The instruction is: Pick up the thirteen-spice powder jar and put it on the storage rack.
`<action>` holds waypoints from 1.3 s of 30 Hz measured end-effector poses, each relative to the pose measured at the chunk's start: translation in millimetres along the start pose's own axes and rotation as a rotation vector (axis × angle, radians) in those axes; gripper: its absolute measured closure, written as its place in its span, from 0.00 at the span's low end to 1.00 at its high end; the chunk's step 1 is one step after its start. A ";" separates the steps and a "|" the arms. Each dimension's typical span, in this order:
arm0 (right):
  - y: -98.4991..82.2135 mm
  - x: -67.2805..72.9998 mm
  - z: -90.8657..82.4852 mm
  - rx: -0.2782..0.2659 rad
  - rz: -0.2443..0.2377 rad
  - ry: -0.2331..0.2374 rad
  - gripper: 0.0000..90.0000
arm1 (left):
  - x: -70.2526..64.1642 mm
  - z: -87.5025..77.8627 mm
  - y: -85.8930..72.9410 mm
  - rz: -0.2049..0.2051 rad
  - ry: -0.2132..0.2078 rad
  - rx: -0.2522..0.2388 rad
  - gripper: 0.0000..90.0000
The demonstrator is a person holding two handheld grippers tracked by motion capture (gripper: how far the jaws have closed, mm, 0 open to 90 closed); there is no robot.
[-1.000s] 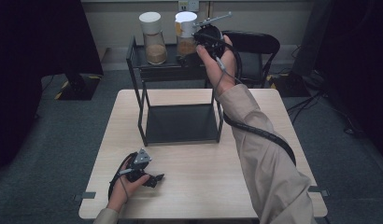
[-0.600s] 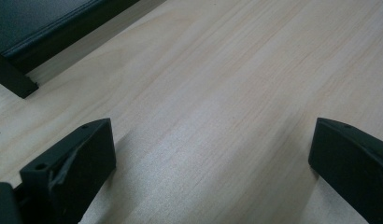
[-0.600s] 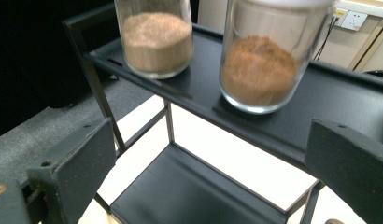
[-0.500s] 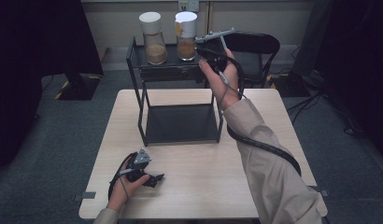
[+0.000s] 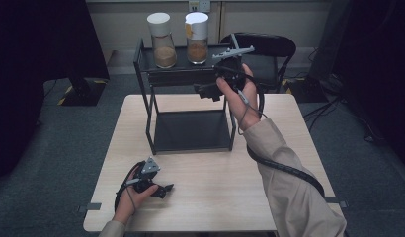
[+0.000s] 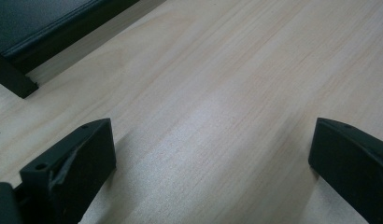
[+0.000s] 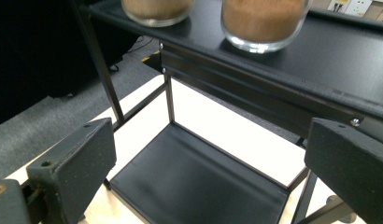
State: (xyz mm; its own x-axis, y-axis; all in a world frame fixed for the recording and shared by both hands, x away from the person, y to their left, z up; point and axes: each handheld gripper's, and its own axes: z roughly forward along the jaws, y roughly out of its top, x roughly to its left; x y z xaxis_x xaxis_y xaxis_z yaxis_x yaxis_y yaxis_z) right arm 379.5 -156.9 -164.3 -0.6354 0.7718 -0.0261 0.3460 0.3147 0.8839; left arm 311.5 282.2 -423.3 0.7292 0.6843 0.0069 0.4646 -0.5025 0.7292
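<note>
Up at the far side of the bench point(image 5: 289, 163), the right hand point(image 5: 240, 96) is raised with its sleeve stretched forward, holding the right hand-held gripper point(image 5: 206, 91) just in front of the upper shelf of a black two-tier rack point(image 5: 190, 79); its jaws point left toward the rack's front rail and stand wide apart, released, with nothing between them. From the right gripper view the same jaws frame the rack's lower shelf point(image 7: 199, 182) below and the edge of the upper shelf above. Two glass jars sit side by side on that upper shelf, apart from each other and apart from the gripper: the left jar point(image 5: 162, 39) with a white lid holds a light brown powder in its lower part, and the right jar point(image 5: 196, 37), also white-lidded and bearing a yellowish label, holds a darker orange-brown powder. Near the bench's front edge the left hand point(image 5: 129, 195) rests low, palm around the left hand-held gripper point(image 5: 167, 188), which lies on the wood pointing right. Seen from the left gripper view, its jaws are spread wide over bare wood, empty, with a corner of the rack's base point(image 6: 21, 79) beyond.
</note>
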 end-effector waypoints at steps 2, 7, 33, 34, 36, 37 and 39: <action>-3.1 0.3 -0.9 0.004 -0.002 0.005 0.01 | 0.0 0.0 0.0 0.000 0.000 0.000 0.00; -12.5 1.3 -2.7 0.005 -0.008 0.018 0.01 | -0.1 0.0 -0.1 0.000 0.000 0.000 0.00; -71.0 -10.6 -10.1 0.010 0.025 0.059 0.01 | 0.0 0.1 -0.1 0.000 0.000 0.000 0.00; -74.2 -11.3 -10.2 0.012 0.024 0.058 0.01 | 0.0 0.1 -0.1 0.000 0.000 -0.001 0.00; -80.0 -13.2 -10.7 0.011 0.028 0.059 0.01 | 0.0 0.1 -0.1 -0.001 0.000 0.000 0.00; -82.8 -14.2 -10.9 0.011 0.032 0.061 0.01 | -0.1 0.1 -0.1 0.000 0.000 0.000 0.00; -87.8 -15.5 -11.2 0.013 0.032 0.060 0.01 | -0.1 0.0 0.0 -0.001 0.000 0.000 0.00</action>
State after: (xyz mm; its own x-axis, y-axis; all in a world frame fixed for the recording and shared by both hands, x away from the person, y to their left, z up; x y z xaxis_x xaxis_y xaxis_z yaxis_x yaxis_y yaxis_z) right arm 351.3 -202.7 -236.3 -0.6638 0.7473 0.0303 0.3752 0.2977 0.8778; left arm 311.5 282.2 -423.3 0.7288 0.6847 0.0067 0.4648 -0.5019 0.7294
